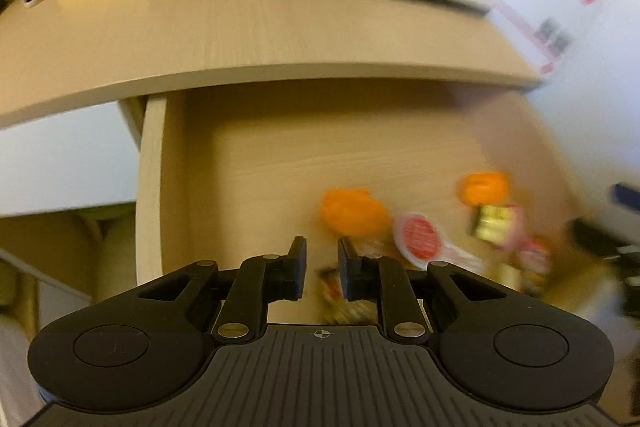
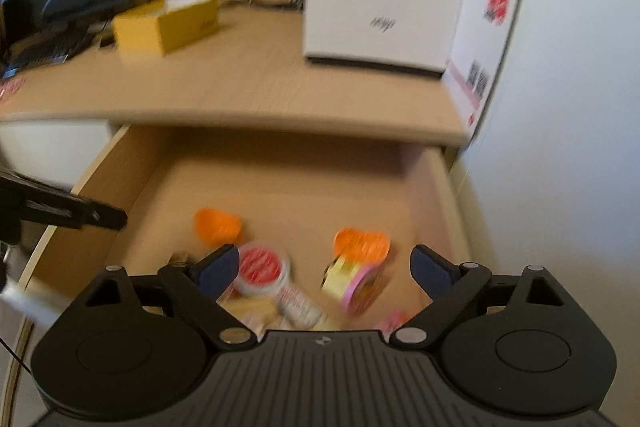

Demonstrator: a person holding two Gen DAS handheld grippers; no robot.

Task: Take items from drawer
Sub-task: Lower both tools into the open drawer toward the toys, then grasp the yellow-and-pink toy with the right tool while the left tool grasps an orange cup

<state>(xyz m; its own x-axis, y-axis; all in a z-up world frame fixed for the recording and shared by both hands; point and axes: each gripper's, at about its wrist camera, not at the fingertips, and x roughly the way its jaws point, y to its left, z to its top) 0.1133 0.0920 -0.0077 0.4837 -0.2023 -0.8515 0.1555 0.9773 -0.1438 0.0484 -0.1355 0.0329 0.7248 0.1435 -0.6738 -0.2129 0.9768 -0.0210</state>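
The right gripper (image 2: 322, 267) hangs spread wide, gripping nothing, above the open drawer (image 2: 132, 163). The left gripper (image 1: 322, 269) has its jaws nearly together with nothing visibly pinched. Low in the drawer lie two orange pieces (image 2: 218, 225), a red-lidded tin (image 2: 262, 267) and blurred packets (image 2: 352, 285).

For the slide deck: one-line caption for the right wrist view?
Right gripper, jaws wide and empty, above the open drawer holding two orange items and snack tubs.
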